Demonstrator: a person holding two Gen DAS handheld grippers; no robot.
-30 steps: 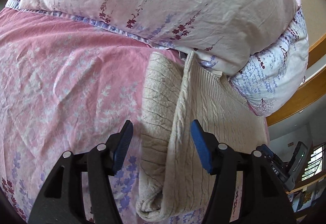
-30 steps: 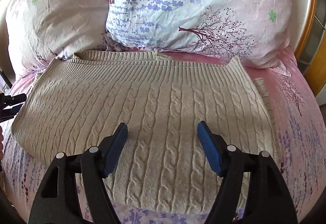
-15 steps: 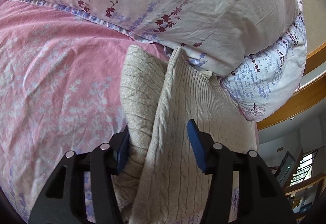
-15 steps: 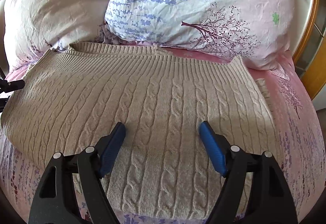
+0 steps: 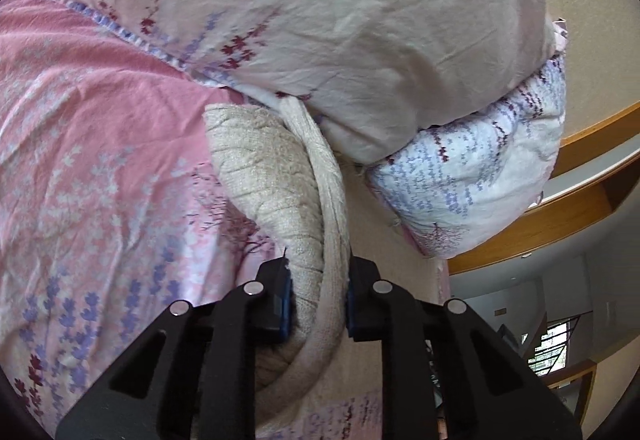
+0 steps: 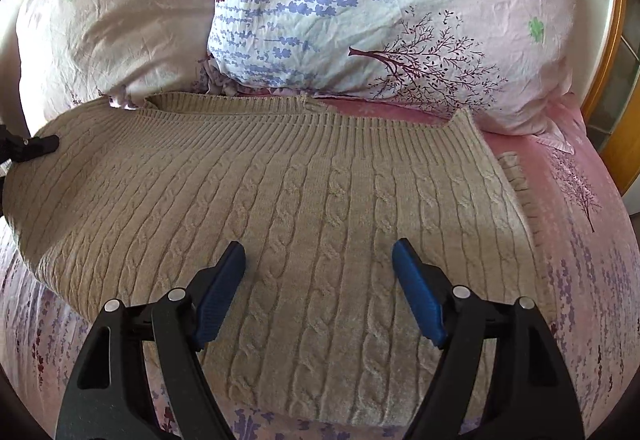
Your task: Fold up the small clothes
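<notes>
Your left gripper [image 5: 318,304] has its jaws pinched tight on the bunched edge of the beige cable-knit sweater [image 6: 280,224], with knit folds squeezed between the blue pads [image 5: 285,304]. From there the fabric runs up toward 12 o'clock, where it meets the pale floral pillow [image 5: 320,20]. Your right gripper [image 6: 320,288] hangs over the sweater with its jaws spread wide and nothing between them. The sweater lies flat across the pink floral bedspread [image 6: 580,240], its ribbed hem at 12 o'clock just below the lavender-print pillow [image 6: 360,8]. In the right wrist view, your left gripper's black tip shows at the sweater's 9 o'clock edge.
</notes>
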